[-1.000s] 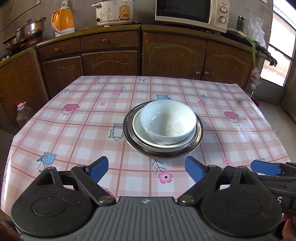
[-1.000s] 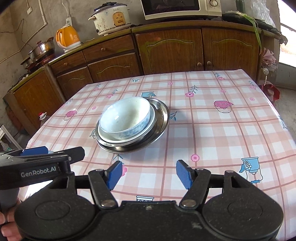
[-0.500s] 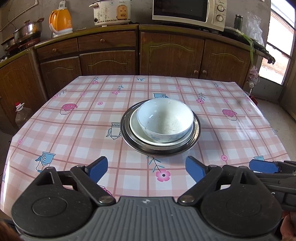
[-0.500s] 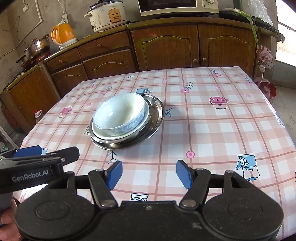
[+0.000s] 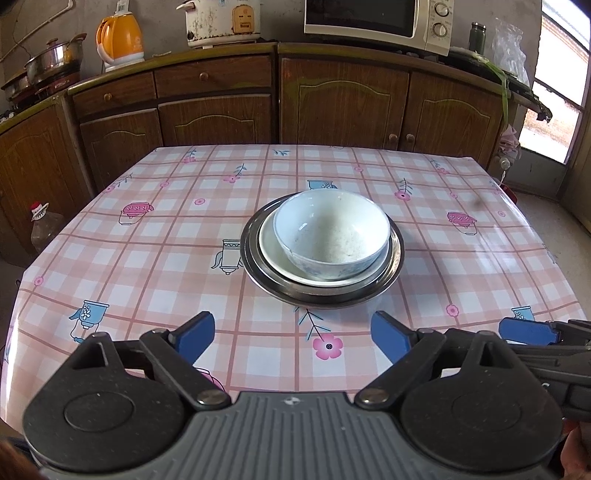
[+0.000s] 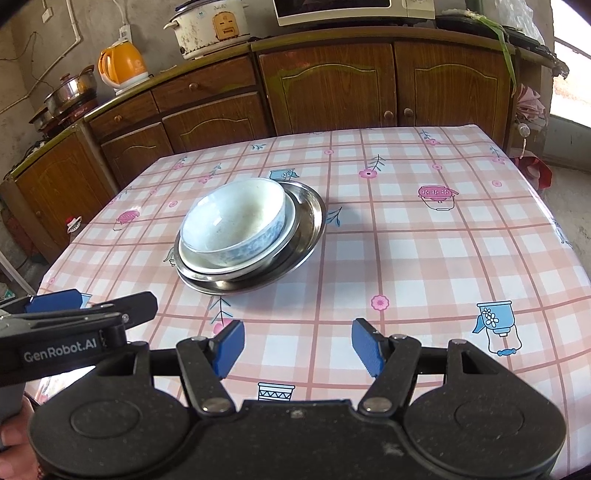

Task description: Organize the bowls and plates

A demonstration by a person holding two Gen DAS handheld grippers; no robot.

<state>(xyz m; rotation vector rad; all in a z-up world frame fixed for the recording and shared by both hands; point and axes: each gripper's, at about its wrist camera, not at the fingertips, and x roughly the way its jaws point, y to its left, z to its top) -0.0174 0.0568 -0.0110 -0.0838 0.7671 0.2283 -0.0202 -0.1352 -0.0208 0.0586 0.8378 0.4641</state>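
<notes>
One stack stands mid-table: a white bowl (image 5: 332,232) (image 6: 234,221) sits in a white plate (image 5: 275,247) (image 6: 199,264), which lies in a metal plate (image 5: 376,291) (image 6: 310,221). My left gripper (image 5: 293,334) hovers over the table's near edge, short of the stack, open with nothing between its blue pads. My right gripper (image 6: 297,343) stands open and empty too, to the right of the left one and near the front edge. Each wrist view catches the other gripper's tip at its side.
The table (image 5: 147,266) wears a pink checked cloth. Behind it runs a wooden cabinet row (image 5: 343,99) carrying a microwave (image 5: 376,18), a rice cooker (image 5: 221,22), an orange kettle (image 5: 120,37) and pots (image 5: 51,62). A bottle (image 5: 42,227) stands on the floor at left.
The stack sits a little farther from both grippers in the views than a second ago; both grippers stay open and empty, and nothing on the table has moved.
</notes>
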